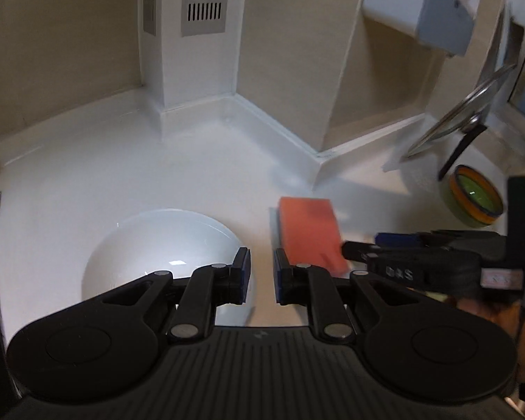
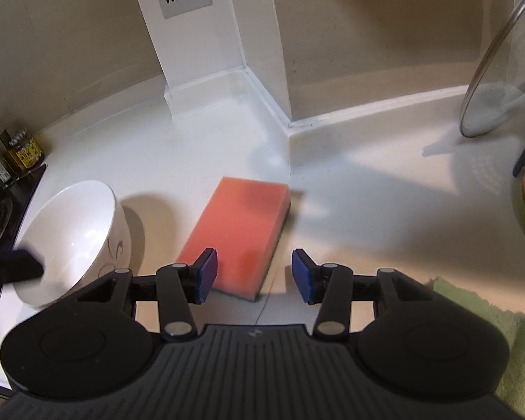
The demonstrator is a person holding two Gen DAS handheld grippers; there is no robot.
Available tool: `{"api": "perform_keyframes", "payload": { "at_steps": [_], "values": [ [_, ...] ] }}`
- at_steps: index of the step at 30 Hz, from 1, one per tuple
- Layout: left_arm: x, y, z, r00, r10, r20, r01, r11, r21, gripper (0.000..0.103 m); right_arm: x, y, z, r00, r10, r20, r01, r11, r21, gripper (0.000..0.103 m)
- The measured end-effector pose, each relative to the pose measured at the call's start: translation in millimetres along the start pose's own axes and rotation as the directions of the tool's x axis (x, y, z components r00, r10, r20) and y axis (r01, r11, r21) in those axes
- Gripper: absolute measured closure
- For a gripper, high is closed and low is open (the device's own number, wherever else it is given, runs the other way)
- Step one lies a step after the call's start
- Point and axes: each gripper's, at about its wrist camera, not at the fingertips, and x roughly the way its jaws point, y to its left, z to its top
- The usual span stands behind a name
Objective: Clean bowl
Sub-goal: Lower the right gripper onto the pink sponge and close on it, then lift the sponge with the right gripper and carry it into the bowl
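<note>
A white bowl (image 1: 164, 255) stands on the white counter; in the right wrist view it (image 2: 77, 231) shows a thin dark swirl on its side. An orange sponge (image 1: 311, 234) lies flat to its right, also in the right wrist view (image 2: 241, 234). My left gripper (image 1: 261, 276) is open and empty, its left finger over the bowl's right rim. My right gripper (image 2: 253, 274) is open and empty, hovering over the sponge's near end; it shows from the side in the left wrist view (image 1: 360, 245). The left gripper's fingertip (image 2: 21, 262) shows at the bowl's rim.
A glass pot lid (image 2: 497, 80) leans on the wall at the right. A green bowl with an orange rim (image 1: 472, 199) stands below it. A green cloth (image 2: 490, 318) lies at the near right. Jars and bottles (image 2: 14, 154) stand at the far left beside a dark stove edge (image 2: 17, 206).
</note>
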Motion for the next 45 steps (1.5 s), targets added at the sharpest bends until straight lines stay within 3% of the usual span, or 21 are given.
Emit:
{"api": "perform_keyframes", "payload": {
  "at_steps": [8,14,21,23,24,28,33,36,40,42,45],
  "values": [
    [20.9,-4.1,19.8,1.0,0.018,-0.022,-0.019,0.998,-0.059,0.087,31.4,-10.7,2.0,0.995,0.064,-0.076,-0.063,0.998,0.025,0.061],
    [16.3,10.2,15.4,0.999,0.047,-0.02,-0.049,0.995,-0.09,0.087,45.1,-16.1,5.3,0.984,0.14,-0.114,-0.132,0.988,0.078,0.06],
    [5.1,29.8,7.2,0.998,0.056,-0.013,-0.057,0.992,-0.11,0.087,52.7,-6.4,7.2,0.981,0.143,-0.131,-0.123,0.981,0.149,0.061],
    [1.9,35.4,4.8,0.998,0.059,-0.011,-0.06,0.991,-0.116,0.087,54.5,-3.1,10.2,0.979,0.15,-0.14,-0.126,0.977,0.17,0.073],
    [0.3,38.1,3.6,0.998,0.06,-0.01,-0.061,0.991,-0.119,0.087,54.8,-0.6,11.6,0.978,0.151,-0.144,-0.125,0.977,0.175,0.073],
    [-8.9,57.8,-1.5,0.997,0.08,-0.004,-0.08,0.984,-0.161,0.087,53.7,14.4,15.5,0.982,0.107,-0.156,-0.093,0.991,0.096,0.079],
    [-17.8,81.0,-9.4,0.994,0.111,-0.003,-0.109,0.971,-0.212,0.087,36.8,42.3,18.8,0.991,0.058,-0.124,-0.077,0.985,-0.157,0.081],
    [-21.8,93.2,-15.3,0.992,0.122,-0.002,-0.119,0.961,-0.25,0.087,16.0,65.6,19.3,0.998,0.013,-0.057,-0.033,0.927,-0.374,0.081],
    [-26.5,105.5,-24.3,0.991,0.135,0.002,-0.128,0.95,-0.286,0.087,-15.0,92.2,24.4,0.999,0.005,0.044,0.022,0.808,-0.589,0.081],
    [-29.2,111.6,-29.3,0.989,0.146,0.004,-0.137,0.942,-0.306,0.087,-33.2,110.2,25.4,0.997,0.042,0.069,0.021,0.697,-0.716,0.081],
    [-33.6,118.0,-35.1,0.987,0.157,0.015,-0.143,0.932,-0.334,0.087,-54.0,141.8,16.9,0.994,0.082,0.076,0.032,0.446,-0.895,0.081]
  ]
}}
